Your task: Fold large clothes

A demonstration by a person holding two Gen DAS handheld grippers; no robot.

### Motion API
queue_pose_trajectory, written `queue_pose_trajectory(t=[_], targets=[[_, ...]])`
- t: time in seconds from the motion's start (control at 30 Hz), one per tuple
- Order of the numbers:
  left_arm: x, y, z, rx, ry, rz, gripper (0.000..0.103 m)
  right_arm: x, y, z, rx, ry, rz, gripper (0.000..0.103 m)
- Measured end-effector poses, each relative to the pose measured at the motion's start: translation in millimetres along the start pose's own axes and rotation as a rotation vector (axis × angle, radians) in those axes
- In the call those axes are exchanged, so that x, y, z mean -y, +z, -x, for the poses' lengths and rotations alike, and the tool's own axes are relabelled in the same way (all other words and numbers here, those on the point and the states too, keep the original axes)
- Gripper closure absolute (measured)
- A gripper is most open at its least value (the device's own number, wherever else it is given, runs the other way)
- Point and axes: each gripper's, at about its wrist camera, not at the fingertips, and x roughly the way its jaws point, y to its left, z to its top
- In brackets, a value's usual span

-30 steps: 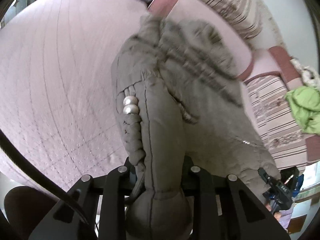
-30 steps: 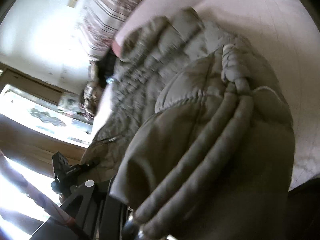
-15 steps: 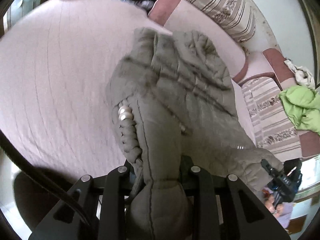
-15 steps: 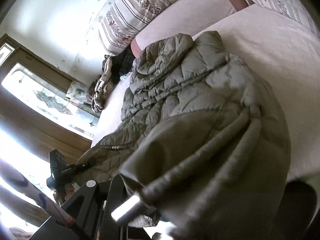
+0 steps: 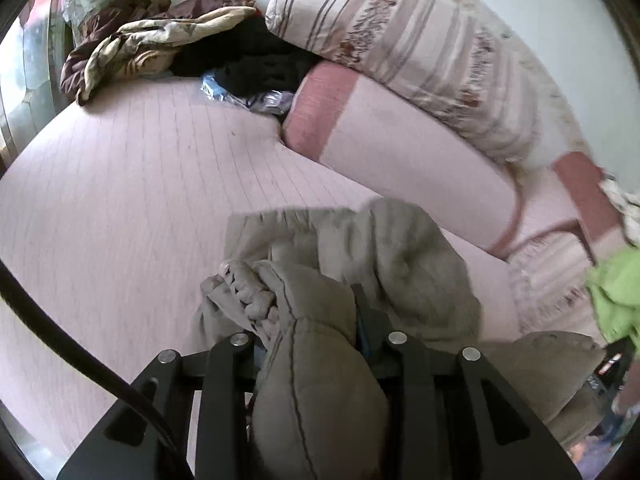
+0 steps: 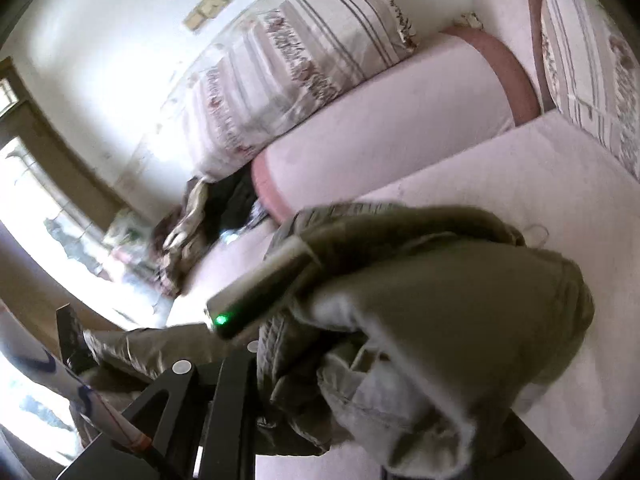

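Observation:
An olive-grey quilted jacket (image 5: 400,264) hangs bunched up above the pink bed cover (image 5: 120,200). My left gripper (image 5: 318,332) has a thick padded fold of it between its fingers. The jaws are opening, and the fabric still fills the gap and hides the tips. In the right wrist view the jacket (image 6: 460,300) drapes over my right gripper (image 6: 288,360), which is shut on a bunch of its edge. A grey bar with a green light (image 6: 256,292) sticks out from under the cloth. One sleeve (image 6: 152,344) trails to the lower left.
A pink bolster (image 5: 400,140) and a striped pillow (image 5: 400,40) lie along the wall. A heap of brown, cream and black clothes (image 5: 152,44) sits at the bed's far corner. A bright green garment (image 5: 616,292) lies at the right edge.
Both grippers have risen and pulled back with the jacket. It lay spread out along the bed and is now gathered into a hanging bunch. More of the bed and pillows shows.

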Motion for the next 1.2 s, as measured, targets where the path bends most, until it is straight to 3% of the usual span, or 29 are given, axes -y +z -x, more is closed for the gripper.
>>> queue_pose_trajectory(t=[0.1, 0.23, 0.4, 0.5, 0.57, 0.63, 0.73, 0.77, 0.8, 0.9, 0.97, 1.03, 1.1, 1.2], targets=[[8.8, 26.6, -45.5, 0.0, 0.086, -0.018, 0.072, 10.8, 31.5, -44.0, -0.004, -0.071, -0.028, 0.082], [6.5, 51.1, -116.1, -0.056, 0.17, -0.005, 0.071, 33.3, 58.9, -109.0, -0.031, -0.168, -0.049, 0.082], [-4.1, 66.6, -182.6, -0.103, 0.207, 0.02, 0.066, 58.1, 71.5, -170.8, -0.064, -0.273, -0.063, 0.081], [-8.3, 65.2, -200.6, -0.124, 0.198, 0.043, 0.064, 73.6, 71.6, -195.3, -0.076, -0.313, -0.083, 0.081], [-9.2, 64.4, -195.2, -0.131, 0.164, 0.05, 0.057, 81.2, 69.0, -202.5, -0.086, -0.319, -0.113, 0.08], [-13.1, 67.2, -175.3, -0.127, 0.063, 0.063, 0.049, 85.2, 69.9, -200.9, -0.092, -0.307, -0.13, 0.078], [-31.9, 73.8, -136.0, -0.094, -0.174, 0.162, 0.034, 88.6, 74.4, -181.4, -0.075, -0.209, -0.173, 0.06], [-38.4, 76.6, -124.8, -0.089, -0.245, 0.197, 0.032, 89.8, 76.4, -172.4, -0.065, -0.152, -0.203, 0.048], [-41.5, 78.6, -119.1, -0.089, -0.289, 0.218, 0.032, 90.9, 77.2, -163.1, -0.052, -0.105, -0.229, 0.034], [-48.1, 80.2, -95.9, -0.069, -0.399, 0.29, 0.03, 84.4, 79.0, -129.8, 0.021, -0.04, -0.247, 0.014], [-40.5, 77.8, -83.3, -0.046, -0.39, 0.277, 0.029, 70.5, 77.3, -104.4, 0.074, -0.019, -0.206, 0.013], [-28.0, 74.1, -69.8, 0.015, -0.313, 0.239, 0.029, 49.7, 74.1, -89.3, 0.108, -0.076, -0.115, 0.013], [-3.5, 70.3, -60.5, 0.075, -0.214, 0.141, 0.029, 24.5, 67.4, -85.6, 0.127, -0.161, 0.004, 0.013], [46.2, 62.3, -66.1, 0.091, -0.146, -0.017, 0.027, 1.2, 58.2, -103.6, 0.091, -0.238, 0.155, 0.013]])
